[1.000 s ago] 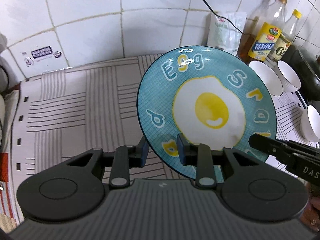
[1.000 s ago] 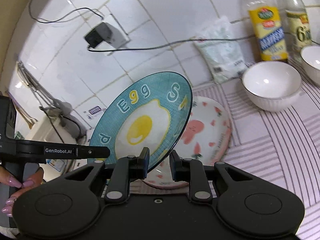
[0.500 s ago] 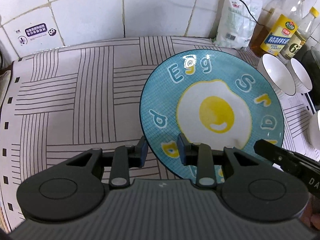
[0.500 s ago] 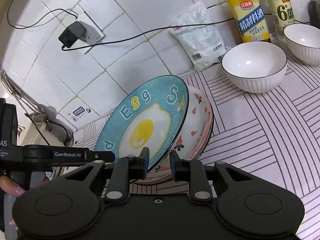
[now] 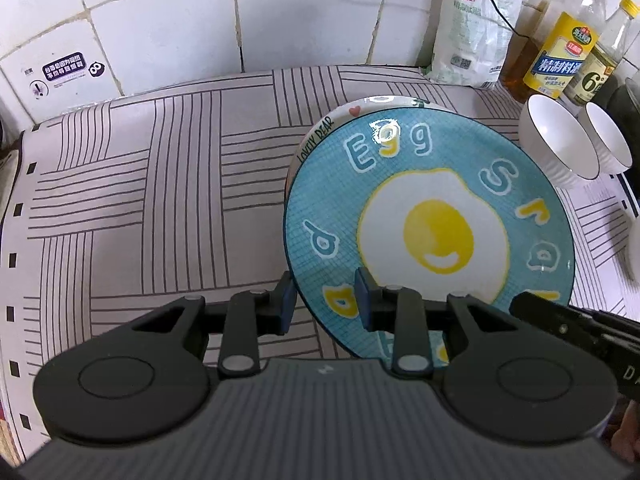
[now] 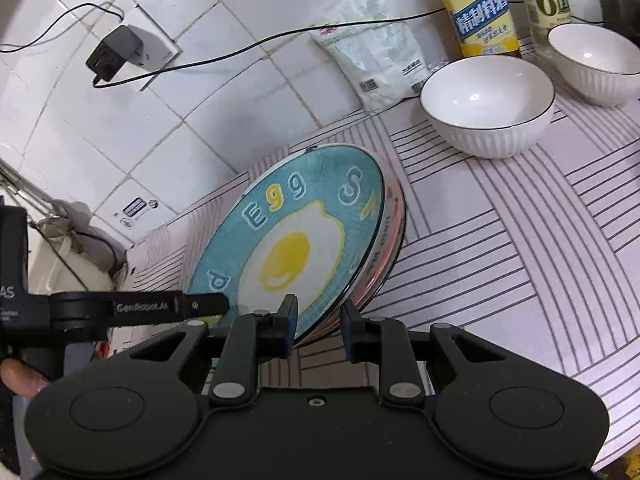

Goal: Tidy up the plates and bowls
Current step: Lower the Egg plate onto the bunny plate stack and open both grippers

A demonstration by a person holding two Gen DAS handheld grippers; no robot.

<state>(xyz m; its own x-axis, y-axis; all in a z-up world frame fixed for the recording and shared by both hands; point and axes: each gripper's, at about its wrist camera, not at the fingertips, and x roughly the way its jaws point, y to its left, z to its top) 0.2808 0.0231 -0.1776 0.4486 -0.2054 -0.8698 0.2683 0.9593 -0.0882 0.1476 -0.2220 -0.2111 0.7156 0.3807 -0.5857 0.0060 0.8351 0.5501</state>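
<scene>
The left gripper (image 5: 326, 300) is clamped on the near rim of a round teal ceramic plate printed with a fried egg and the word "Egg" (image 5: 424, 224), one blue-padded finger under the rim and the other on the printed face. The right gripper (image 6: 318, 326) pinches the same plate (image 6: 292, 248) at another point of its near edge, its jaws narrow around the thin rim; the long black finger of the left gripper reaches in from the left of that view to the plate's lower left edge. A fingertip of the person's hand (image 6: 20, 378) shows at the far left beneath it. The teal plate sits just above, or on, a white plate with pink and red prints and the words "LOVELY DEAR" on its rim (image 5: 320, 136), directly ahead of both grippers; whether the two plates touch all round cannot be told. Both lie on a pale cloth with dark line blocks (image 5: 160, 200). Farther ahead and to the right of the grippers stand two white ribbed bowls with dark rims (image 6: 486, 102), side by side. Behind them, against the white tiled wall (image 5: 304, 16), are a white plastic bag of seasoning (image 6: 376, 56), a yellow-labelled bottle (image 6: 480, 8) and a second bottle marked "6°" (image 6: 546, 0). A black charger (image 6: 114, 52) is plugged into the wall to the far left.
</scene>
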